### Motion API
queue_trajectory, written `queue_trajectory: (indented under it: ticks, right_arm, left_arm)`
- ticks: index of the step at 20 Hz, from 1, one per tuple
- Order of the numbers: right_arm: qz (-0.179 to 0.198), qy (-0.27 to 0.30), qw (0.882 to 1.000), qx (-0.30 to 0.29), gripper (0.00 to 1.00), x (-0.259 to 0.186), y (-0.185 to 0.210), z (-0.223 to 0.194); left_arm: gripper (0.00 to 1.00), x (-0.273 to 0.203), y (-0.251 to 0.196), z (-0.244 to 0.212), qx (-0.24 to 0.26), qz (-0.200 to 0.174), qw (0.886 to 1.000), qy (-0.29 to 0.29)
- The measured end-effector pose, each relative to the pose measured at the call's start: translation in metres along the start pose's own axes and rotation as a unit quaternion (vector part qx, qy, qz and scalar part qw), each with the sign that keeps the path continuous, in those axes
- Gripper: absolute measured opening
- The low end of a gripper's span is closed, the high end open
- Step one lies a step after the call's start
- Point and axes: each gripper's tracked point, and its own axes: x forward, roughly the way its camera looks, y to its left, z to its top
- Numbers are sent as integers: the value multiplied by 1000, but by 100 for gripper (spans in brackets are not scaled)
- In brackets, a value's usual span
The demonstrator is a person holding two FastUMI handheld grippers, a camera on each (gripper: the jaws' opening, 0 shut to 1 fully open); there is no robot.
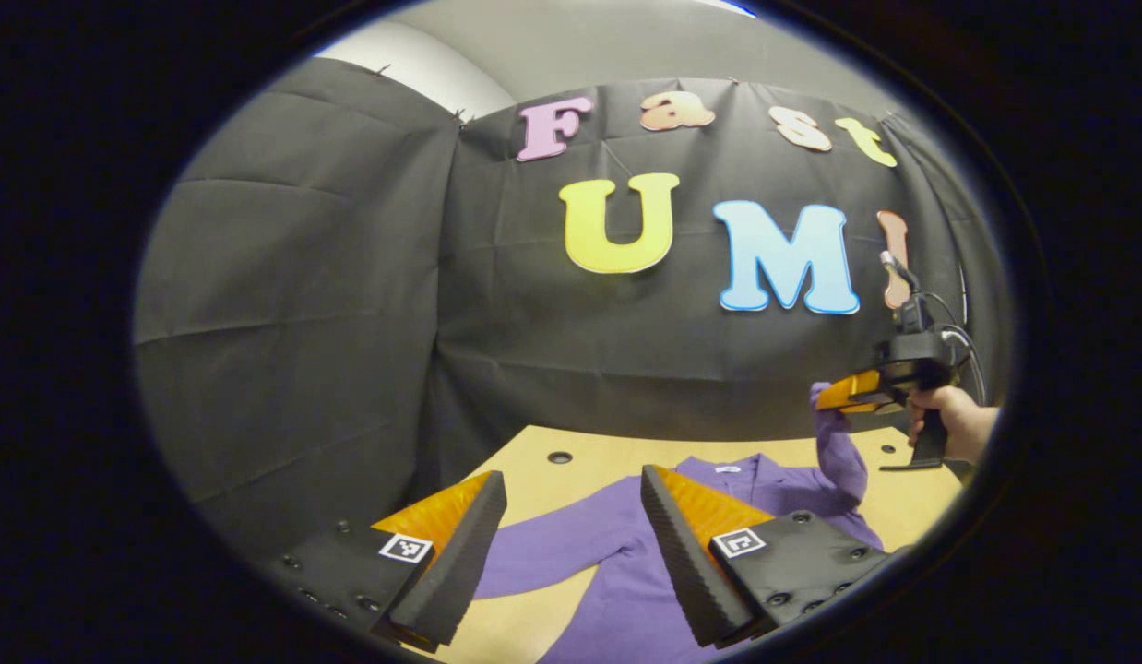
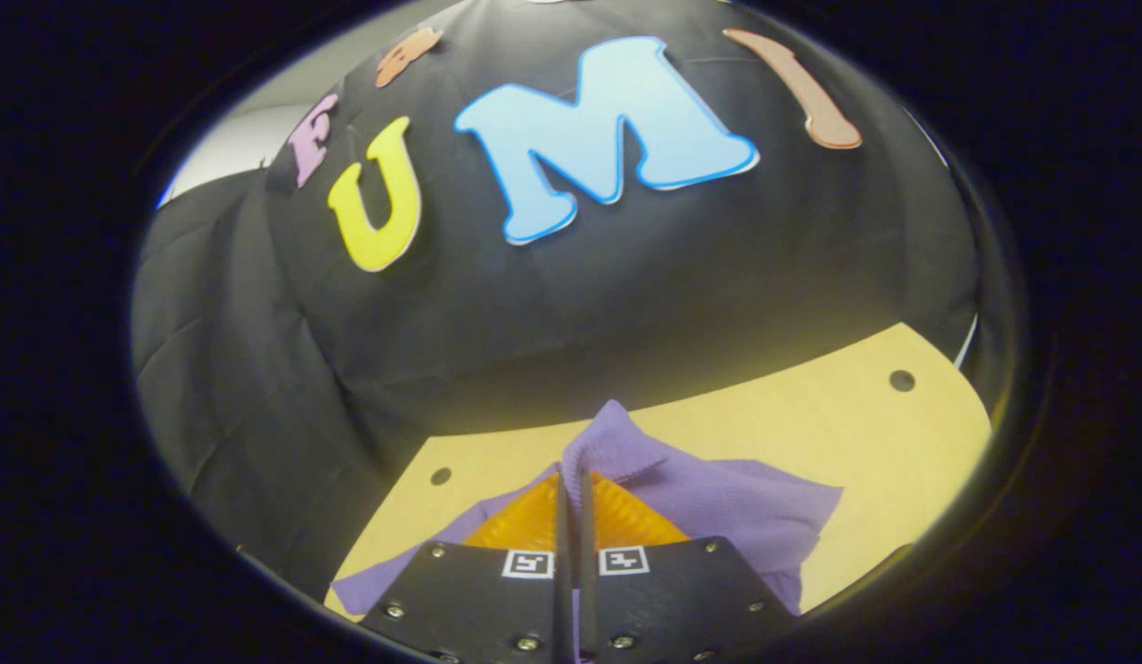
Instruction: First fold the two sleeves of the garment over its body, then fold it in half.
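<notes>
A purple garment (image 1: 626,572) is spread on the wooden table (image 1: 543,480). One sleeve (image 2: 617,443) is pinched between the pressed-together jaws of the right gripper (image 2: 571,484) and lifted off the table — the left gripper (image 1: 571,544) is held above the garment, jaws spread.

A black cloth wall (image 1: 368,304) is hung behind the table, its surface marked by creases and faint horizontal folds. Two panels of the cloth are joined at a seam on the left of the left gripper view. Above the cloth, a pale grey wall (image 1: 571,41) is seen. A light wooden tabletop (image 2: 811,424) is set against the cloth, and small dark round holes (image 2: 901,380) are spaced near its far edge.
</notes>
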Motion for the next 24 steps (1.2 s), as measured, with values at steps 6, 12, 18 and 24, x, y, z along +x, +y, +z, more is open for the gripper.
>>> queue_trajectory:
  ticks: [6, 12, 18, 24]
  right_arm:
    - [7, 74, 993, -95, 3, 51, 39, -72]
    - [-6, 119, 979, -165, 6, 75, 48, -120]
    - [-8, 115, 975, -190, 23, 71, 59, -121]
    - [-13, 80, 976, -201, 92, 54, 64, -104]
  left_arm:
    - [95, -8, 25, -7, -1, 20, 1000, 6]
    - [96, -8, 41, -24, -13, 34, 999, 22]
    - [96, -8, 64, -39, -26, 52, 998, 33]
    - [96, 1, 89, -61, -34, 86, 995, 47]
